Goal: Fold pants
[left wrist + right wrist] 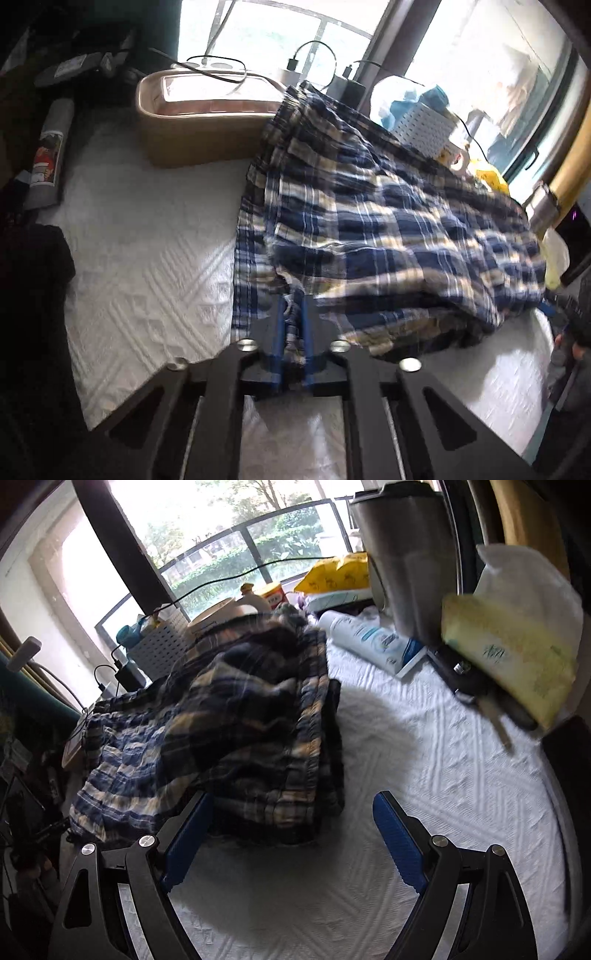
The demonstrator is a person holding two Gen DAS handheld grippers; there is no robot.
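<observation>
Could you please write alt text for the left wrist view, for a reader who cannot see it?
The left gripper, with blue-padded fingers, is shut on an edge of the blue, white and tan plaid pants, which lie bunched on a white quilted bedcover. Behind them a beige tub stands before a bright window.
</observation>
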